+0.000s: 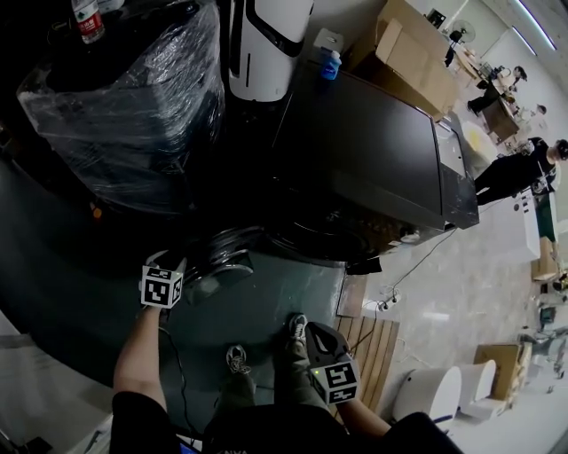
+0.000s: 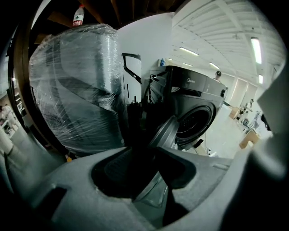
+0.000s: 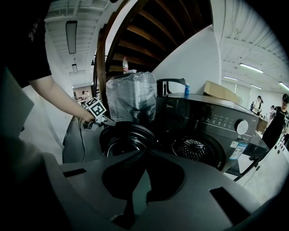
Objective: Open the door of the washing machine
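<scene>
The dark washing machine (image 1: 373, 151) stands in the middle of the head view, its round door (image 1: 226, 257) swung wide to the left of the open drum (image 3: 194, 149). My left gripper (image 1: 182, 273) is at the door's outer rim. In the left gripper view the door (image 2: 165, 131) runs edge-on between the dark fingers (image 2: 135, 117), which are shut on that rim. The right gripper view shows the left gripper (image 3: 101, 118) touching the door's (image 3: 128, 140) upper left edge. My right gripper (image 3: 143, 155) is shut and empty, held back near my feet (image 1: 312, 335).
A large plastic-wrapped load (image 1: 133, 106) with a bottle (image 1: 86, 19) on top stands left of the machine. A white unit (image 1: 266, 44) and cardboard boxes (image 1: 408, 53) are behind. A wooden pallet (image 1: 373, 346), a cable (image 1: 386, 301) and people (image 1: 515, 168) are at the right.
</scene>
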